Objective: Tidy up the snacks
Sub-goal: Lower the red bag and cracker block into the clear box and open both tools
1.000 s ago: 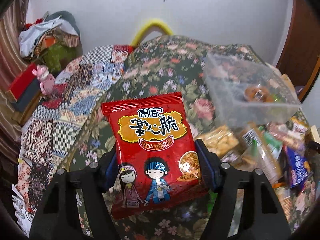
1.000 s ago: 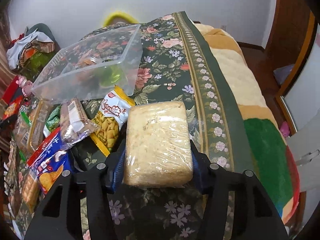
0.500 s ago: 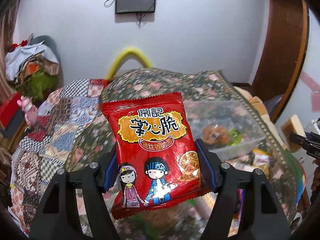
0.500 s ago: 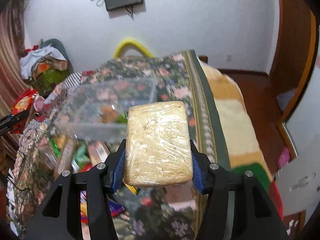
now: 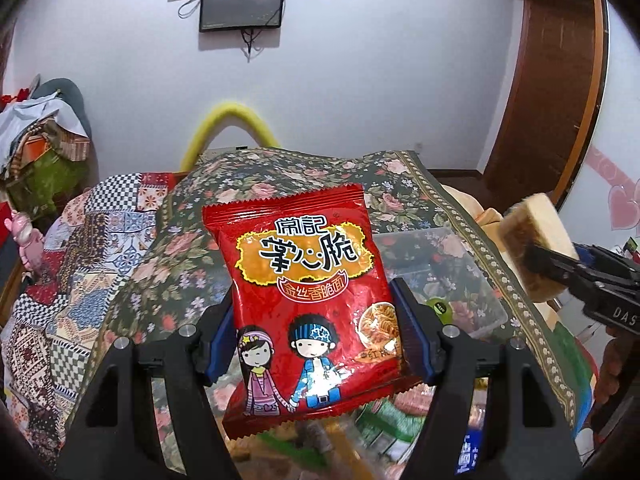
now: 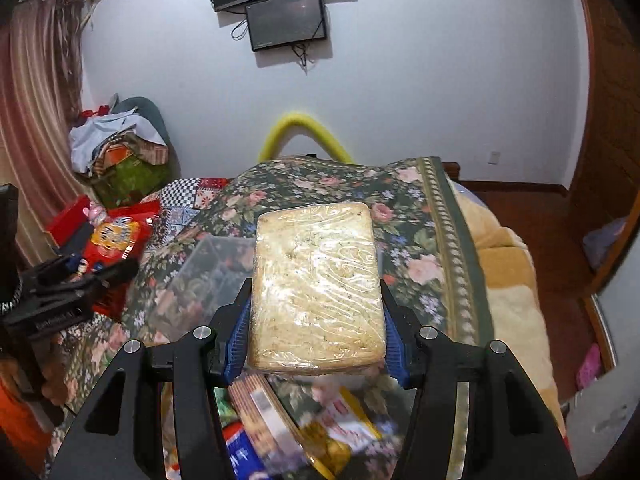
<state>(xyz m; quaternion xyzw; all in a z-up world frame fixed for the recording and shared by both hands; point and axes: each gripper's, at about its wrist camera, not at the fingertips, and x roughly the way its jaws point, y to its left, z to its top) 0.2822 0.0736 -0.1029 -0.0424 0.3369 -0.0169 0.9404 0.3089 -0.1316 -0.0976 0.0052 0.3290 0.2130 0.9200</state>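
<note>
Left gripper [image 5: 316, 336]: clenched on the red noodle-snack packet [image 5: 308, 292], blue pads against both side edges, frame centre.
Red noodle-snack packet: upright, above the floral bedspread [image 5: 192, 248].
Clear plastic bin [image 5: 452, 280]: on the bedspread, centre-right, behind the packet.
Right gripper [image 6: 316, 340]: clamped on the plastic-wrapped cake block [image 6: 316, 284], frame centre.
Loose snack packets [image 6: 304, 428]: blurred, along the lower edge.
Wall screen [image 6: 286, 20]: upper centre.

red noodle-snack packet [image 5: 308, 300] upright, aloft; plastic-wrapped pale cake block [image 6: 316, 288] aloft.
</note>
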